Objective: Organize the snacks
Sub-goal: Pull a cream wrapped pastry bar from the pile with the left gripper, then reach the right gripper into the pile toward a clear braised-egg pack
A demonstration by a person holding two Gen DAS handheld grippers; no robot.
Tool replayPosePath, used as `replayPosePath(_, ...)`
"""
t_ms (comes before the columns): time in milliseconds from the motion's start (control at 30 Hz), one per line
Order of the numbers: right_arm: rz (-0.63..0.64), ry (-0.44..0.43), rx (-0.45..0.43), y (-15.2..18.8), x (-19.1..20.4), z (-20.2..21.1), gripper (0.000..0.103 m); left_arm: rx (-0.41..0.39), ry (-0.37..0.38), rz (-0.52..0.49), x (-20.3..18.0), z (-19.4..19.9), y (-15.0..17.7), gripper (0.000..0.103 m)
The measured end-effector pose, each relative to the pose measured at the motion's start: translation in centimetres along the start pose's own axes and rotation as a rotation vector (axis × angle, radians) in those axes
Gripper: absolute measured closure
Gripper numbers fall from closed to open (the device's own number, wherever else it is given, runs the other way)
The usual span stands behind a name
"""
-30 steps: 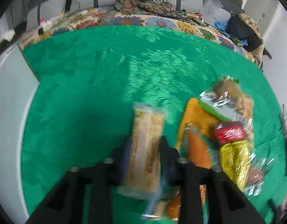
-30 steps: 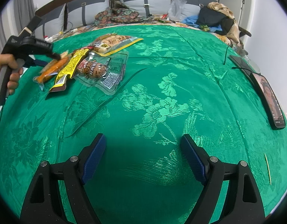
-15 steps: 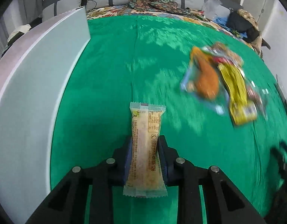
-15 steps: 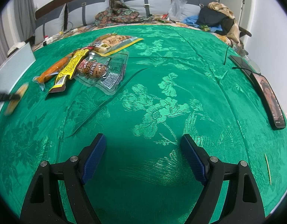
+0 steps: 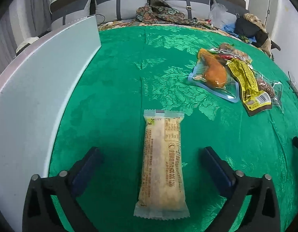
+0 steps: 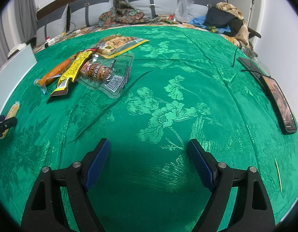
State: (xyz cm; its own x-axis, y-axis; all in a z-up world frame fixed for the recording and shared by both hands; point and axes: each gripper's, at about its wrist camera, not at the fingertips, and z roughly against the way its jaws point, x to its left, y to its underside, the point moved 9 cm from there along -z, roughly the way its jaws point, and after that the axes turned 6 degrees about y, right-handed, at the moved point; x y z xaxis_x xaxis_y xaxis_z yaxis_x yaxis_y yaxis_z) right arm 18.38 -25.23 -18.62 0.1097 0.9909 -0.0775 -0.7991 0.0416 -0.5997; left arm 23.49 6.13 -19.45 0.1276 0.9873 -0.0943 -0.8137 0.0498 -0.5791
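Observation:
A beige snack bar (image 5: 161,164) in a clear wrapper lies on the green cloth between the wide-open jaws of my left gripper (image 5: 150,154), touching neither pad. The bar also shows at the far left of the right wrist view (image 6: 12,112). A pile of snack packs lies further off: an orange sausage pack (image 5: 214,73), a yellow packet (image 5: 247,79) and others. In the right wrist view the pile (image 6: 90,65) is at the upper left. My right gripper (image 6: 149,158) is open and empty over bare cloth.
A pale grey board (image 5: 32,89) stands along the cloth's left edge. A phone (image 6: 278,100) and a cable lie at the right edge, with a thin stick (image 6: 278,174) nearby. Pillows, clothes and bags lie at the back.
My left gripper carried the snack bar left, away from the pile, toward the grey board, then opened. The bar now lies free on the cloth. The right gripper has not moved.

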Motion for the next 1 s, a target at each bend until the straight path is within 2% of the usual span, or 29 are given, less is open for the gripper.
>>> replayPosePath(867,0.001,0.0,0.001,-0.06,0.07,0.0,0.017,-0.001,0.003,0.002,0.21,0.02,0.04,0.0)
replayPosePath(1000,0.031,-0.023,0.01,-0.18,0.4,-0.17,0.015,-0.001,0.003,0.002,0.21,0.02,0.05,0.0)
